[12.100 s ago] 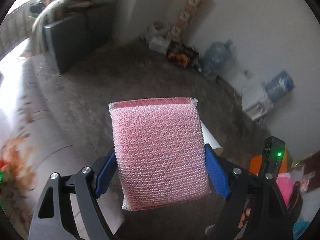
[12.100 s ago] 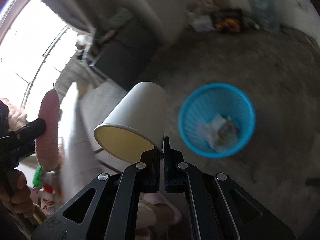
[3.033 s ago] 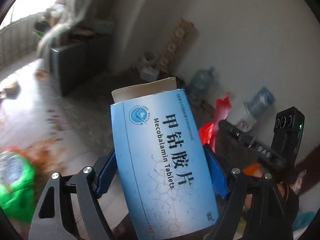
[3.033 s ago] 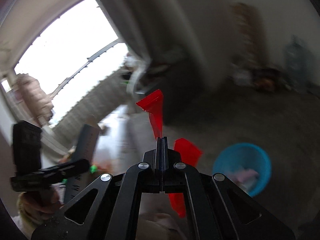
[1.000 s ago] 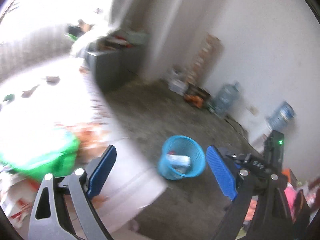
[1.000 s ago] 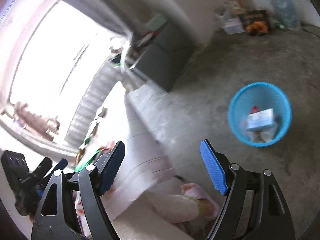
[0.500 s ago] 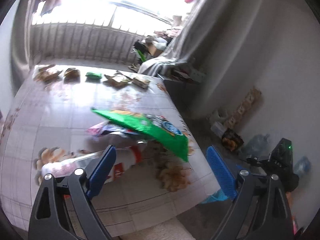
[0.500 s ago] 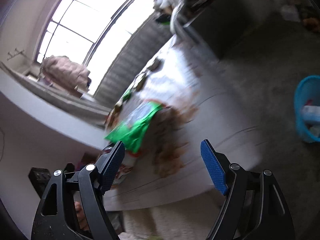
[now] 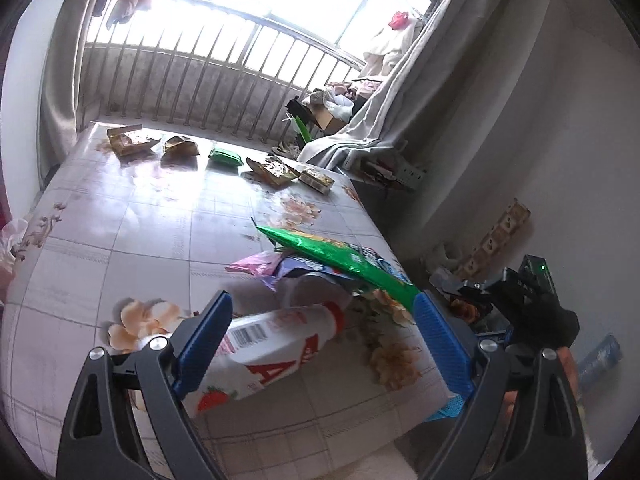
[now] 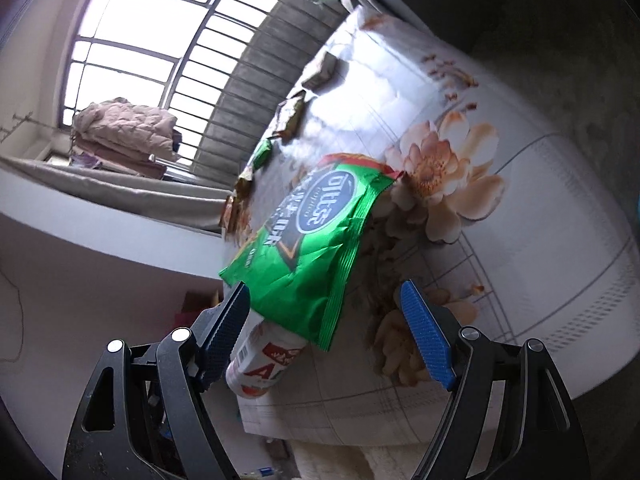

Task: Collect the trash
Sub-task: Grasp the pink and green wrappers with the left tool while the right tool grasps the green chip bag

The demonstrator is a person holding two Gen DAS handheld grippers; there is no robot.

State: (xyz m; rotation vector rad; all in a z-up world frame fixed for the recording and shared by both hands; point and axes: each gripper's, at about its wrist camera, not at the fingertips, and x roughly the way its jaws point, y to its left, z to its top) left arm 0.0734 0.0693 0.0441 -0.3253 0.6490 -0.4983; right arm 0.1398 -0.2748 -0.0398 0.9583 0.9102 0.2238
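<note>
**Trash lies heaped on the worktop ahead of both open grippers**

Your left hand-held gripper (image 9: pixel 320 344) has its blue pads spread wide with nothing between them. Just past its left pad lies a white bottle (image 9: pixel 272 344) on its side, with a barcode, red lettering and a strawberry picture on its label. Your right hand-held gripper (image 10: pixel 326 334) is spread wide too and holds nothing; the same bottle (image 10: pixel 260 364) shows just inside its left pad, partly under the bag.

Beyond the bottle's neck sits a heap of trash: a green snack bag (image 9: pixel 340 260) tilts up over a pink wrapper (image 9: pixel 256 264) and a purple-blue packet (image 9: pixel 304 266), and a white cup (image 9: pixel 304 292) lies on its side beneath them. In the right wrist view the green snack bag (image 10: pixel 316 236) drapes over the bottle's top, its printed face towards the camera.

All of this rests on the worktop (image 9: pixel 140 216), which is covered by a glossy checked cloth printed with peach flowers. Along its far edge lie more pieces, well apart from the heap: gold wrappers (image 9: pixel 128 140), a small green packet (image 9: pixel 226 157), and another pair of gold wrappers (image 9: pixel 288 172).

Your right hand-held gripper also appears at the right edge of the left wrist view, dark, with a green light lit. Behind the worktop runs a barred railing (image 9: pixel 208 80) under a bright window, and a grey curtain (image 9: pixel 420 80) hangs at the right.
</note>
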